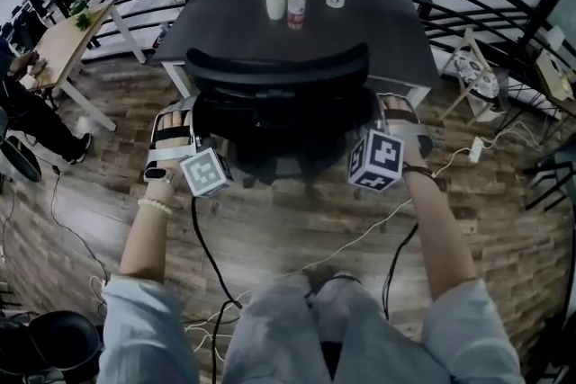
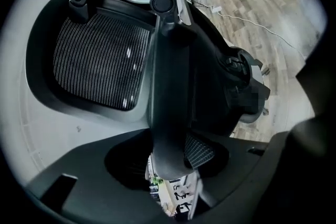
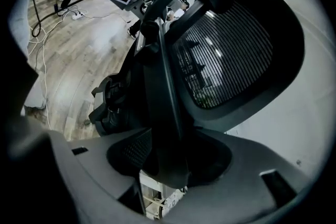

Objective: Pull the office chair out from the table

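Now the office chair (image 1: 277, 72) sits at frame centre, just below the table (image 1: 225, 13); the left gripper (image 2: 169, 157) and right gripper (image 3: 167, 162) each pinch a side edge of its backrest, seemingly firmly.

I can read no words or numbers from here. The left marker cube (image 1: 206, 173) and right marker cube (image 1: 375, 160) carry only black-and-white square patterns. The red label on the bottle (image 1: 296, 11) is too small to read.
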Available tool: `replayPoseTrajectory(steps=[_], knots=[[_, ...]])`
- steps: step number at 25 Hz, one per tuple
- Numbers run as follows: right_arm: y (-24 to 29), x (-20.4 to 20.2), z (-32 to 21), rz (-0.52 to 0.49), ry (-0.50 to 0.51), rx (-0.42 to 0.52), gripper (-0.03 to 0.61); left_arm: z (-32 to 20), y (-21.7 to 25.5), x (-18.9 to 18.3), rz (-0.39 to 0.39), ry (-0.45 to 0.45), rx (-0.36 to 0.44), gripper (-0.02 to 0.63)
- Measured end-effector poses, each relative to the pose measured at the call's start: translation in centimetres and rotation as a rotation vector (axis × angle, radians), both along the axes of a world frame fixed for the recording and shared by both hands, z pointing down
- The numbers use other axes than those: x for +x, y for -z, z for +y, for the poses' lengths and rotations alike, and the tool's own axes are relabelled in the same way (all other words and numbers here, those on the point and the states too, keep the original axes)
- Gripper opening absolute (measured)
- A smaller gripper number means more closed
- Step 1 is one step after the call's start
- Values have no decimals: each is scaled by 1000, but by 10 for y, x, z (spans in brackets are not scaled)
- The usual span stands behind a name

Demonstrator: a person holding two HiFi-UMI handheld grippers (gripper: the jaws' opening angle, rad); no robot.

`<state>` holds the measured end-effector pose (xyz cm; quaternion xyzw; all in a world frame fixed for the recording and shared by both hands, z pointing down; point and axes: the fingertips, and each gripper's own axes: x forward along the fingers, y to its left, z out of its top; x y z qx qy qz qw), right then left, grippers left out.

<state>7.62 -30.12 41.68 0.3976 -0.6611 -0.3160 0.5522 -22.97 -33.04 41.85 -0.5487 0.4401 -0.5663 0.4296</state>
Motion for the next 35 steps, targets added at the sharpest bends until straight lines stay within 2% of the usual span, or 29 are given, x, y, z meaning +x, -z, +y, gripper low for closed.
replayPoseTrajectory(steps=[3, 8, 14, 26, 35], knots=[[-2, -6, 21, -8, 10, -3, 201, 22, -1, -8, -23, 7, -2, 198], [-2, -18, 54, -23, 29, -5, 201, 53, 1, -14, 11, 25, -13, 198], [-2, -26, 92, -36, 49, 18, 201, 87, 0, -22, 1, 24, -9, 198], [1, -51, 150, -78, 92, 44, 200, 126, -1, -48, -7, 58, 23, 199], [4, -54, 188, -87, 91, 42, 200, 155, 1, -50, 3, 42, 37, 198]])
